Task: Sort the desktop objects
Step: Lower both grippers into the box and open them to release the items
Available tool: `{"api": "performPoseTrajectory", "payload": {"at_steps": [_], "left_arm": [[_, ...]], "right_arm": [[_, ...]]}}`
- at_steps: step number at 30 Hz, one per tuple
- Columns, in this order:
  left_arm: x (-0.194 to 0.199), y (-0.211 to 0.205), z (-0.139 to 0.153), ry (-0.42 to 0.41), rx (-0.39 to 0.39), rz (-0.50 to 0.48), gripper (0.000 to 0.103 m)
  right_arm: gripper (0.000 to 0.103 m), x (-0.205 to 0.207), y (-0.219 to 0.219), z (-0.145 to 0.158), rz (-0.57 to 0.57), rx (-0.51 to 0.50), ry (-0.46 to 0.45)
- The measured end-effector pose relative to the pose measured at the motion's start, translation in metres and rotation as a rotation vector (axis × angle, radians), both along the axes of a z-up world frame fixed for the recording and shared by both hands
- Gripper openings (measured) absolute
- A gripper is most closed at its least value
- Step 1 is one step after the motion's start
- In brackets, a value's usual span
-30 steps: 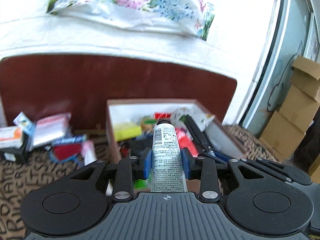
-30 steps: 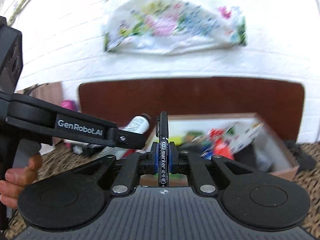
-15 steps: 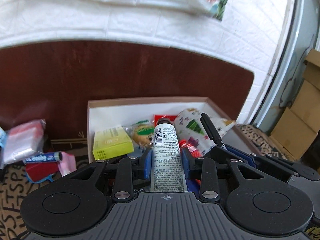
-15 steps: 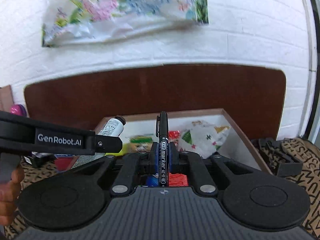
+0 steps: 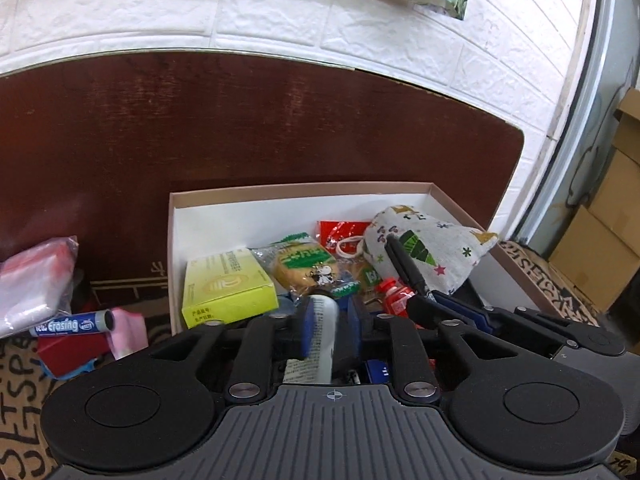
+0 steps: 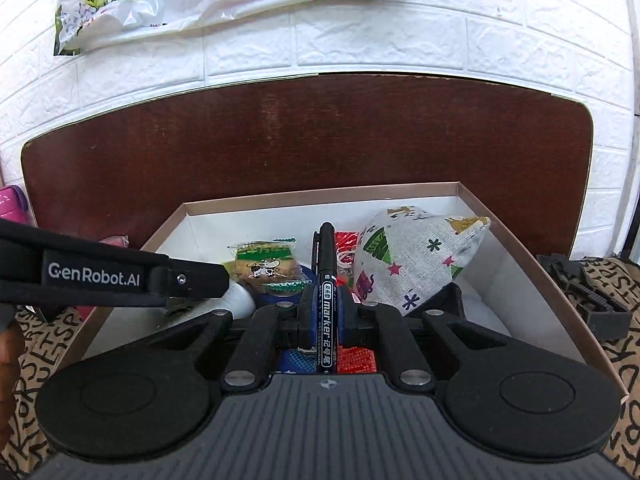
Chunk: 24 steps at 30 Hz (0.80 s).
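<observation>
A brown open box [image 5: 304, 191] with a white inside holds a yellow carton [image 5: 226, 286], cookie packets [image 5: 304, 260], a patterned cloth pouch [image 5: 432, 248] and red items. My left gripper [image 5: 326, 320] sits over the box's near edge. The white tube [image 5: 318, 336] between its fingers is tipped downward and blurred, the jaws a little apart. My right gripper [image 6: 325, 312] is shut on a black marker [image 6: 326, 280] held above the box [image 6: 320, 196]. The left gripper's arm [image 6: 100, 278] and the tube's end [image 6: 236, 298] show in the right wrist view.
Left of the box lie a blue eraser pen [image 5: 72, 325], a red item [image 5: 72, 350], a pink item [image 5: 126, 330] and a plastic bag [image 5: 34, 280]. A dark wooden board [image 5: 240, 120] stands behind. A patterned mat [image 6: 624, 280] covers the table. Cardboard boxes [image 5: 608, 240] stand at right.
Both grippers moved forward over the box. The left jaws have loosened and the white tube has tipped and slid down between them. The marker stays gripped.
</observation>
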State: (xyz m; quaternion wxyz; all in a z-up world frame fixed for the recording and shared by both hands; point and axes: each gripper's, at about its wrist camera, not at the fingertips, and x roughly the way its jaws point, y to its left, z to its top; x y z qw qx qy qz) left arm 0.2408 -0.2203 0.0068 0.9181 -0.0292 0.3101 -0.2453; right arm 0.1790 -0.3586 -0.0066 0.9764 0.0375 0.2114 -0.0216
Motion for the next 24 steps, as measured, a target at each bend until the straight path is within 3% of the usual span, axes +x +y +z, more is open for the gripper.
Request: {"api": "performPoseTrajectory", "payload": {"at_steps": [1,2,3,4,5,7,9,11,14,24], "left_arm": [[-0.001,0.001,0.000,-0.001,0.001,0.008,0.044],[-0.001,0.002,0.000,-0.002,-0.004,0.015,0.052],[-0.003,0.003,0.000,-0.008,-0.013,0.020,0.070],[-0.006,0.005,0.001,-0.021,-0.022,0.029,0.084],[-0.009,0.006,0.002,-0.042,-0.028,0.045,0.088],[-0.017,0.008,0.005,-0.085,-0.030,0.064,0.094],[-0.023,0.009,0.008,-0.109,-0.025,0.064,0.103],[-0.029,0.010,0.010,-0.125,-0.029,0.060,0.103],[-0.037,0.010,0.011,-0.123,-0.022,0.036,0.103],[-0.051,0.019,0.004,-0.060,-0.005,0.084,0.103]], "right_arm": [[0.011,-0.001,0.000,0.000,-0.002,-0.003,-0.005],[0.021,-0.002,0.001,0.001,-0.005,-0.006,-0.013],[0.031,-0.004,0.001,0.001,-0.006,-0.010,-0.020],[0.054,-0.006,0.001,0.002,-0.010,-0.013,-0.031],[0.064,-0.009,0.002,0.002,-0.017,-0.024,-0.045],[0.065,-0.013,0.004,0.003,-0.018,-0.050,-0.054],[0.075,-0.017,0.004,0.003,-0.018,-0.058,-0.057],[0.093,-0.020,0.005,0.004,-0.025,-0.059,-0.067],[0.102,-0.027,0.006,0.004,-0.035,-0.069,-0.078],[0.103,-0.040,0.013,0.006,-0.047,-0.101,-0.039]]}}
